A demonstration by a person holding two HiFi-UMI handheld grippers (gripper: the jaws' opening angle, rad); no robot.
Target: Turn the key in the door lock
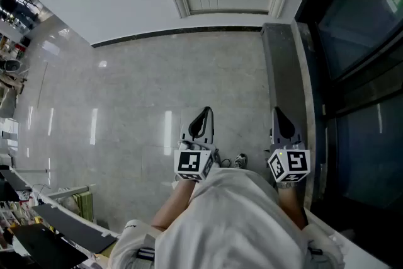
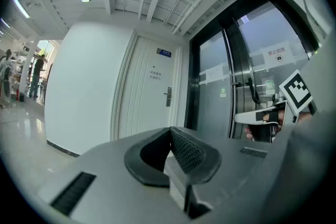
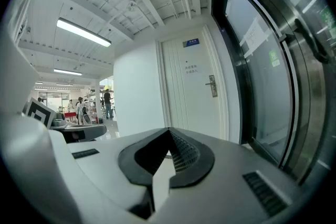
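**Two closed, empty grippers held well short of the white door**

Item, left: left gripper (image 1: 204, 113), held level above the grey tiled floor (image 1: 126, 97). Its jaws are set fully together, tip against tip, and nothing is clasped between them.

Item, centre: white door (image 2: 149, 89), closed, set in the far wall ahead of both grippers. A lock plate (image 2: 168, 96) with a handle is mounted near the door's right edge. In the left gripper view the plate is seen directly above the joined tips and well beyond them. Whether a key is seated in it cannot be told, the detail being too small.

Item, right: right gripper (image 1: 278, 113), tipped slightly downward. Its jaws are likewise closed completely, with nothing gripped. In the right gripper view the lock plate is seen above and to the right of the tips, well apart from them.

Item, far right: dark glass doors (image 3: 273, 60), ranged alongside the right gripper.
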